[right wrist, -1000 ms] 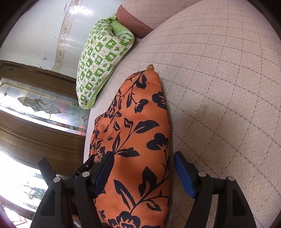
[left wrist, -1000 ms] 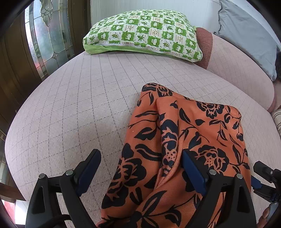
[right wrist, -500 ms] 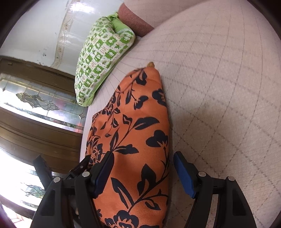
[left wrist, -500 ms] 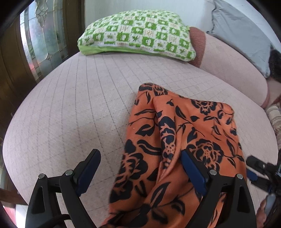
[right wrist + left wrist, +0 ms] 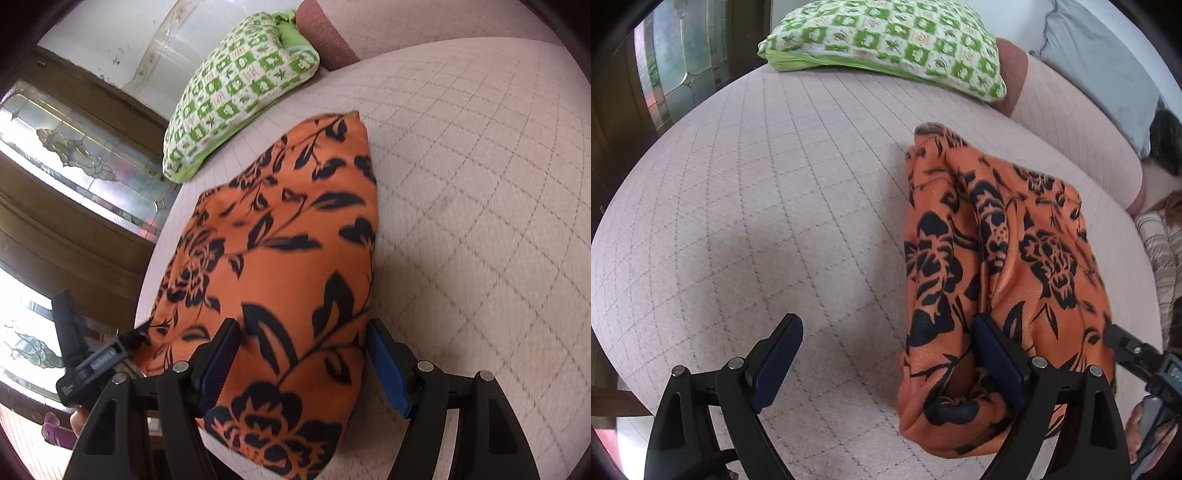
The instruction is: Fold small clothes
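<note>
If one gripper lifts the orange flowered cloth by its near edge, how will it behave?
The orange flowered cloth probably droops and unfolds: its layers already sag into soft creases. It looks thin, so likely light. On the quilted bed cover, a push would probably bunch it up.

I'm looking at a soft, faintly sheeny orange cloth [image 5: 997,258] on a matt quilted bedcover [image 5: 775,203]; my tongs' [image 5: 886,354] matt black plastic arms are carrying smooth blue pads [image 5: 997,354].
</note>
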A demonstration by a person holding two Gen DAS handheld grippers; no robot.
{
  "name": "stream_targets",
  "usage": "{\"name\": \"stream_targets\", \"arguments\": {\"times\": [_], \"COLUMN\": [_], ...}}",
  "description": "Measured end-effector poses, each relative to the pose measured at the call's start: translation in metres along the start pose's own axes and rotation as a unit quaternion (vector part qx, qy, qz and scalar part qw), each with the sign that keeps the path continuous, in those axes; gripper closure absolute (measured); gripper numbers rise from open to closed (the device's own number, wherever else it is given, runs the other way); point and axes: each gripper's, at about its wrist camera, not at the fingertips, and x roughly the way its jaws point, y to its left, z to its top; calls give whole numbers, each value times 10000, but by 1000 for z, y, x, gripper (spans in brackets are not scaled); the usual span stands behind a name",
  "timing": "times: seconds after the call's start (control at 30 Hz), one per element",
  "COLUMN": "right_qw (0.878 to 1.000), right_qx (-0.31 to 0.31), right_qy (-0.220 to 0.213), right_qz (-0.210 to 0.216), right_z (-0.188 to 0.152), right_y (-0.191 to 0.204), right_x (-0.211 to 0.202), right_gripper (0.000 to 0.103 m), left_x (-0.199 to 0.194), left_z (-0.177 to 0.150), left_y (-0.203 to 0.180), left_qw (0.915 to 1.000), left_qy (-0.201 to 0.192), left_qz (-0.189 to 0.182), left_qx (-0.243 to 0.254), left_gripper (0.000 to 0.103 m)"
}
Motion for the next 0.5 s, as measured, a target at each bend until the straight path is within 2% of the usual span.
{"name": "stream_targets", "arguments": {"times": [0.17, 0.3, 0.4, 0.5], "right_qw": [9999, 9993, 9977, 9960], "right_qx": [97, 270, 520, 743], "right_qy": [-70, -150, -181, -119], "right_qz": [120, 191, 383, 480], "right_z": [-3, 1, 9, 15], "right_y": [-4, -13, -16, -19], "right_x": [-5, -8, -4, 6], "right_gripper": [30, 30, 30, 30], "left_x": [-7, -12, -9, 3], "left_z": [3, 12, 19, 24], "left_y": [1, 2, -3, -16], "left_qw": [9994, 9987, 9987, 9991], "left_qy": [-102, -355, -362, -282], "left_qz": [-328, -337, -341, -302], "left_qx": [-49, -113, -111, 115], "left_gripper": [10, 10, 10, 10]}}
